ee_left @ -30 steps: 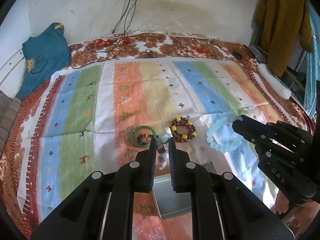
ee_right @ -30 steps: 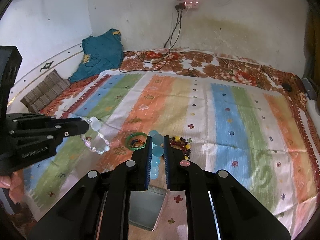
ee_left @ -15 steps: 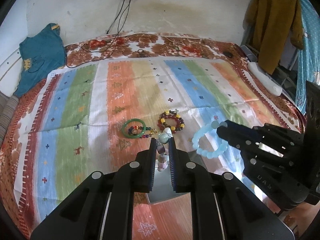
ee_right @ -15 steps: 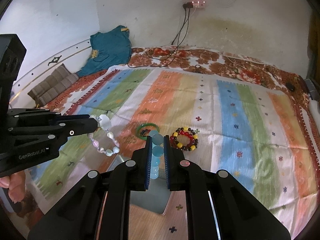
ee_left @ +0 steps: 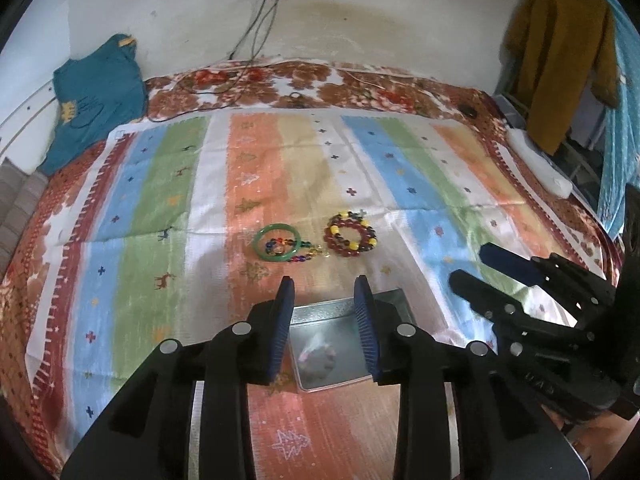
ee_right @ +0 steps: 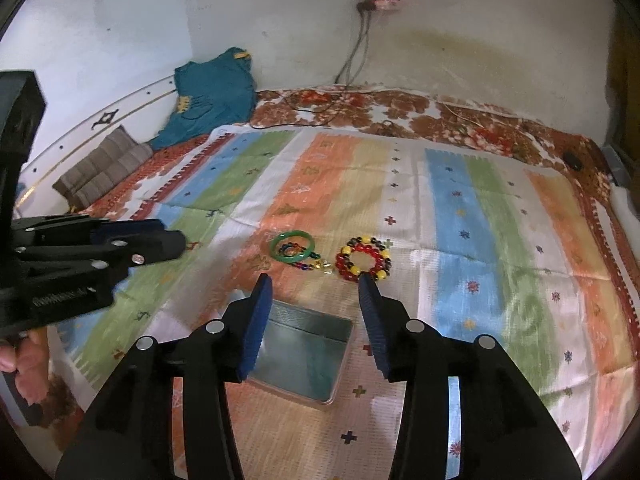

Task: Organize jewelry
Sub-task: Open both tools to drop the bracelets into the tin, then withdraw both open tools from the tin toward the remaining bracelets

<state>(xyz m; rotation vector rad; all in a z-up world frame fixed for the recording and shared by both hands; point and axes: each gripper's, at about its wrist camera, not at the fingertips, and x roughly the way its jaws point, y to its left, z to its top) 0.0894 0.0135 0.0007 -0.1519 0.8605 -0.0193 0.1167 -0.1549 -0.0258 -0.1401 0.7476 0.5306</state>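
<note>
Both the left tongs (ee_left: 325,316) and right tongs (ee_right: 316,308) are opening, empty, directly above the tin (ee_left: 340,344) to release jewelry; two bracelets (ee_left: 351,234) are lying beyond.

The right gripper (ee_right: 314,288) hung over a metal tin (ee_right: 304,356) near the striped cloth's (ee_right: 492,216) front edge, jaws opening, nothing between them; a green bangle (ee_right: 291,246) and a red-and-yellow bead bracelet (ee_right: 364,262) lay just beyond.

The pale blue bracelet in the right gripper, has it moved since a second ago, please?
Yes. It has left the right gripper, whose jaws are opening empty, and gone down toward the tin below.
</note>
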